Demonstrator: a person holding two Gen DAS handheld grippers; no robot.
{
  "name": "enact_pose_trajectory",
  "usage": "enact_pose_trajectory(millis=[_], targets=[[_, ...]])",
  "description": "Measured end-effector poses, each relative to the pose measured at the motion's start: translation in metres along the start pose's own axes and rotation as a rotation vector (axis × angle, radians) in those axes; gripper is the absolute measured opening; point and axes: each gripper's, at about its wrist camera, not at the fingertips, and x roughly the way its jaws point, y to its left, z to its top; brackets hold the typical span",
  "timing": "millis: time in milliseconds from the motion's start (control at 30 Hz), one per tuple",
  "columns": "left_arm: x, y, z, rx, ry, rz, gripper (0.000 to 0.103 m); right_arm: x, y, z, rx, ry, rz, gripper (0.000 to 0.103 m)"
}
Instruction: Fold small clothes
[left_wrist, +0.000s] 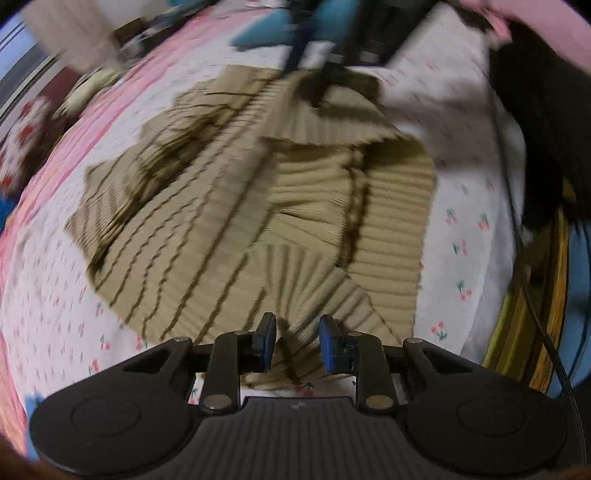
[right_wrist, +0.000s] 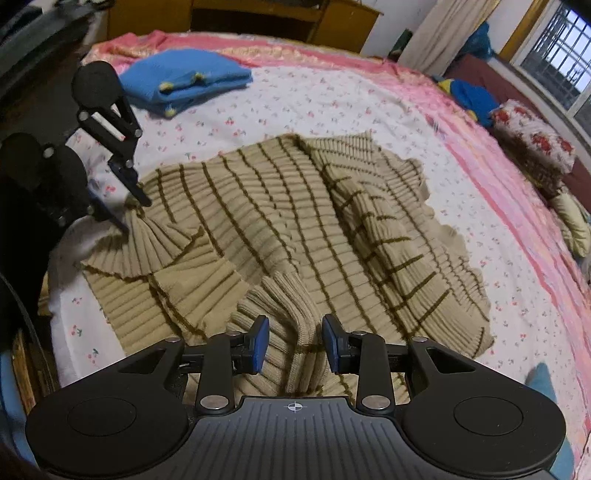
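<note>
You've got the tan striped sweater (right_wrist: 295, 229) spread rumpled mid-bed, w/ a blue top (right_wrist: 184, 83) already folded beyond it, so approx. one done, this one barely begun. Left claw (left_wrist: 297, 341) and right claw (right_wrist: 295, 341) both stand spread over the sweater's near edge, pinching nothing. Left view is blurred; near hem hidden behind the claws.

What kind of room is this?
Most likely a bedroom at home: a bed with a cherry-print sheet, a floral pillow by the barred window, and a tan striped sweater spread out.
</note>
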Motion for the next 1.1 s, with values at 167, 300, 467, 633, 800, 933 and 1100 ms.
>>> enact_pose_trajectory(millis=[167,300,467,633,800,933,1100], targets=[[0.011,-0.002,0.004,0.027,0.032,0.042,0.028,0.013,-0.002,-0.002,0.03,0.031,-0.005,0.024],[0.002,0.006,0.006,-0.05,-0.006,0.017,0.016,0.012,-0.009,-0.006,0.09,0.039,0.0,0.006],[-0.018,0.028,0.001,-0.241,-0.072,-0.01,0.013,-0.002,-0.02,-0.011,0.169,0.004,-0.028,0.004],[-0.048,0.068,-0.009,-0.482,-0.2,-0.003,0.012,-0.024,-0.042,-0.014,0.304,-0.067,-0.059,0.003],[-0.069,0.117,-0.016,-0.658,-0.333,0.04,0.012,-0.044,-0.079,-0.019,0.471,-0.151,-0.121,0.003],[-0.074,0.159,-0.014,-0.749,-0.421,0.109,0.012,-0.055,-0.113,-0.022,0.598,-0.227,-0.208,0.002],[-0.065,0.208,-0.008,-0.849,-0.511,0.175,0.012,-0.057,-0.162,-0.034,0.784,-0.314,-0.295,0.002]])
